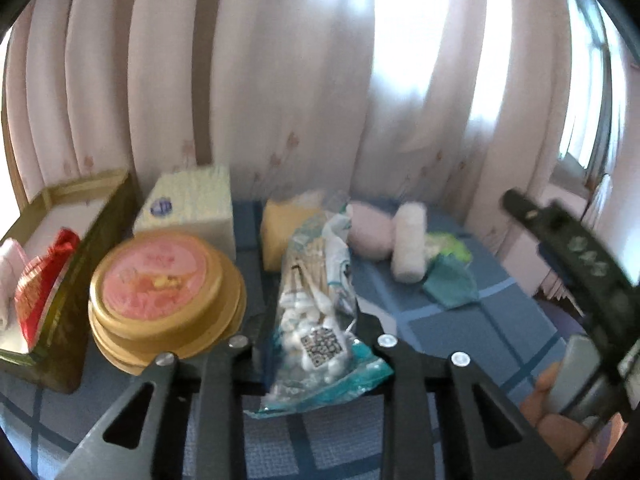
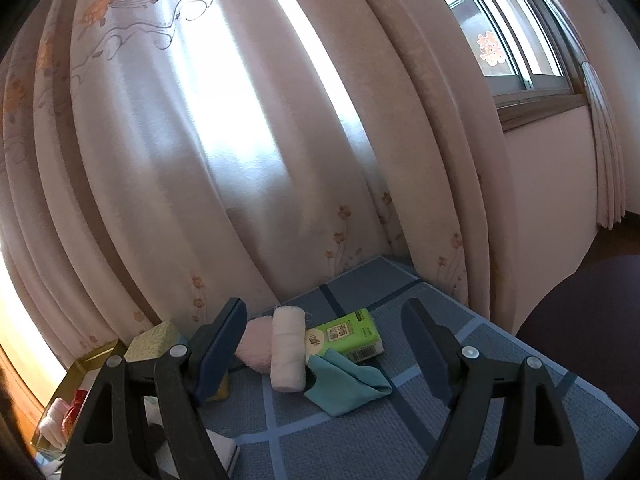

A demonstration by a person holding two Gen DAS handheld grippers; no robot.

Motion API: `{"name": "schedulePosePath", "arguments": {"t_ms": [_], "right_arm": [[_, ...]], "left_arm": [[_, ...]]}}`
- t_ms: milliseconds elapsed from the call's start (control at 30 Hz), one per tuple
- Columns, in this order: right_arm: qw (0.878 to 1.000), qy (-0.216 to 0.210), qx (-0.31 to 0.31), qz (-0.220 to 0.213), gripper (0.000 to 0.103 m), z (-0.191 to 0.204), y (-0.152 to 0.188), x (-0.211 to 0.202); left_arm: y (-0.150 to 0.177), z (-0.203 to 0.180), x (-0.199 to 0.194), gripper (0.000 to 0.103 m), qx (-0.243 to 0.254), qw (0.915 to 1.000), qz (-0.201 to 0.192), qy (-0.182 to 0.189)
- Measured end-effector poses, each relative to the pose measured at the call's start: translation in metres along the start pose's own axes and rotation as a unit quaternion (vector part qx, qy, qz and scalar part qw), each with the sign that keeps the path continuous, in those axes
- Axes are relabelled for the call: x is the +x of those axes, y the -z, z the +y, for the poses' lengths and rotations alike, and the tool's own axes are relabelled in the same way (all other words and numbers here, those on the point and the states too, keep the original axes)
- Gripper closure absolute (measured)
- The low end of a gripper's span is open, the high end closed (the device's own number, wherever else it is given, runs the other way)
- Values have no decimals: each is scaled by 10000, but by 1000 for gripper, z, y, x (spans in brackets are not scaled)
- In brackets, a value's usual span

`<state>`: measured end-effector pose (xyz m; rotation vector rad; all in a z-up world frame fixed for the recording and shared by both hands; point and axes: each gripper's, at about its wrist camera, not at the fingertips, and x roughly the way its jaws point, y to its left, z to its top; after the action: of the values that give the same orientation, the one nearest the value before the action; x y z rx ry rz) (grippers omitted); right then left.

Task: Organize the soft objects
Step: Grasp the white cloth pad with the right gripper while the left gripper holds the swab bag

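My left gripper is shut on a clear bag of cotton swabs and holds it above the blue checked table. Behind it lie a yellow sponge, a pink puff, a white bandage roll and a teal cloth. My right gripper is open and empty, above the table. Between its fingers I see the pink puff, the white roll, the teal cloth and a green tissue pack.
A green-and-gold open box at the left holds a red pouch and a white cloth. Round gold tins with a pink lid and a pale tissue box stand beside it. Curtains hang behind the table.
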<state>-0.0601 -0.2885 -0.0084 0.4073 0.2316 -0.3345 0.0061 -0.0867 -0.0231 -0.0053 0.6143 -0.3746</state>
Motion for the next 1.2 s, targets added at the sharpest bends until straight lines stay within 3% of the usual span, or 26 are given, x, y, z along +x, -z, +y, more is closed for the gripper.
{"name": "schedulePosePath", "arguments": {"t_ms": [167,367,467,567,733,933,1167,1200], "right_arm": [[10000,-45,-61,41,22,2,0,1],[9988,-349,-205,260,22,9,2,6],[9947,-741,-478,532,22,22,7,10],[9888,-844,-833,904,22,39,15,13],[9768,-1168,-828,1591,22,59,37,9],[9597,-1032,-1045,2397,22,87,71,24],[9402,-727,-1475,2983,22,111,89,46],[9389,-678,-1530,3008,27,112,90,47]], "left_arm": [[1,-1,-30,78,129,9971,-750,-43],[2,24,-49,78,52,9927,-1130,-423],[1,40,-54,78,8,9892,-1279,-718],[-2,54,-55,78,-95,9872,-1337,-859],[-1,67,-53,78,-185,9863,-1323,-965],[5,67,-55,78,-78,9866,-1312,-967],[6,66,-56,78,-74,9877,-1253,-937],[6,66,-57,78,-79,9878,-1251,-926]]}}
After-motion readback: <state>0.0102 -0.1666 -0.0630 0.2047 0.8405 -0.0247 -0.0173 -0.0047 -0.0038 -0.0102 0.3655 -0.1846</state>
